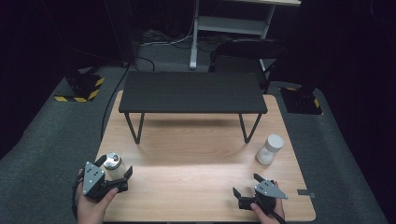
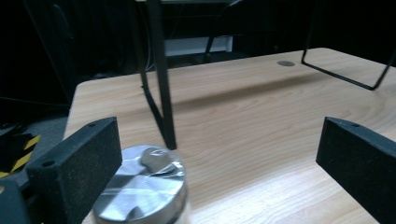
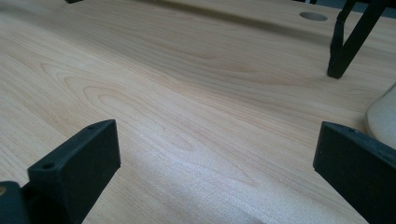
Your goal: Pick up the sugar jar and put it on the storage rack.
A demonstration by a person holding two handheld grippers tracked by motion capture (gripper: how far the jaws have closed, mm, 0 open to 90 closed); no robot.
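- Nearest the high camera, at the bottom edge, two hands come in over the near side of the wooden table [image 1: 196, 186], each holding a black two-jaw gripper.
- On the left side, the left gripper [image 1: 113, 173] has its jaws spread wide, one on either side of a small jar with a silver lid [image 1: 113, 164]; the jar stands upright near the table's front-left corner.
- From the left gripper view, the silver lid [image 2: 140, 186] sits low and close, right beside the left-hand jaw; whether that jaw touches the jar I cannot tell, while the other jaw stands well apart from it, with bare wood between.
- Over at the front right, the right gripper [image 1: 246, 185] also has its jaws wide apart, with nothing between them but table top.
- A white bottle with a white cap [image 1: 270, 149] stands upright on the right side of the table, beyond the right gripper and apart from it.
- From the right gripper view, a pale rounded edge of that bottle [image 3: 382, 116] shows just above the right-hand jaw.
- Further back, a low black shelf on thin metal legs [image 1: 192, 92] stands across the far half of the table; one of its legs [image 2: 161, 84] rises just behind the jar in the left gripper view.
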